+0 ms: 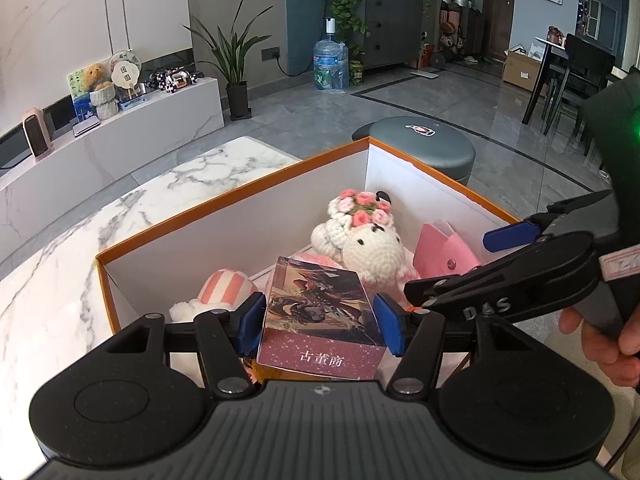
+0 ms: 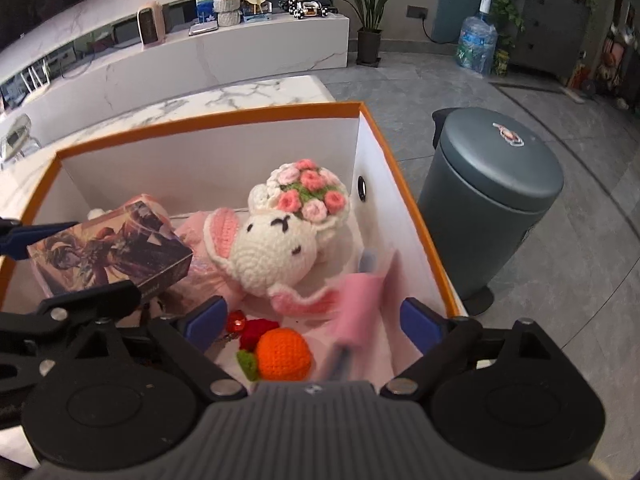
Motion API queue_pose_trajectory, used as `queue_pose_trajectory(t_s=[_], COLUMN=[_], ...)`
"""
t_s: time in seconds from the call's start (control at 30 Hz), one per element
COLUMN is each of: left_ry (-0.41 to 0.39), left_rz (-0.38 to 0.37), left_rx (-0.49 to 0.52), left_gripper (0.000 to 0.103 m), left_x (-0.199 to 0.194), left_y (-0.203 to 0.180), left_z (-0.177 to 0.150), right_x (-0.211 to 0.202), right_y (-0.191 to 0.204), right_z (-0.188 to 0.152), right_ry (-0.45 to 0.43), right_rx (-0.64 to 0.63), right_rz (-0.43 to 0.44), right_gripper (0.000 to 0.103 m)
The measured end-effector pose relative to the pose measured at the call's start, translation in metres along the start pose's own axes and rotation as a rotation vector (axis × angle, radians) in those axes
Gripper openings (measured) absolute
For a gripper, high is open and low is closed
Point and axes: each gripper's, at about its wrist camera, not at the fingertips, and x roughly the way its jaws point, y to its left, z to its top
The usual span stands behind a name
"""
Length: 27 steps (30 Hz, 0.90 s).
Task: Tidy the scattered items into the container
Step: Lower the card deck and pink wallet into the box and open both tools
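Our left tool [image 1: 320, 322] clamps the card box [image 1: 320, 320] over the orange-rimmed container [image 2: 208, 118] on the desk [image 1: 60, 280]. Our right tool [image 2: 312, 322] stands released; the blurred pink pouch [image 2: 360, 304] lies between its jaws, inside the container.

Left wrist view looks steeply down from close above the near rim of the orange-edged box [image 1: 224, 196]. Right wrist view looks down likewise, close over its right side [image 2: 208, 118]. Both share the box interior, crochet rabbit [image 1: 370, 248] [image 2: 280, 248] and grey bin [image 1: 424, 144] [image 2: 496, 196].
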Motion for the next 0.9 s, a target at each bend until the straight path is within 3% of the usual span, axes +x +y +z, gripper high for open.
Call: queue_pose_trajectory(t_s=[0.1, 0.37, 0.9], left_ry=[-0.005, -0.020, 0.098], left_rz=[-0.014, -0.078, -0.089], left_rx=[0.016, 0.075, 0.028], left_gripper=[0.069, 0.069, 0.070], left_x=[0.000, 0.011, 0.036], left_y=[-0.005, -0.026, -0.029], left_z=[0.001, 0.011, 0.005], right_x=[-0.008, -0.030, -0.021], right_y=[-0.009, -0.032, -0.029], right_z=[0.000, 0.005, -0.003], right_ry=[-0.028, -0.121, -0.091], right_rx=[0.073, 0.230, 0.270], right_rz=[0.031, 0.052, 0.068], right_gripper=[0.093, 0.071, 0.071])
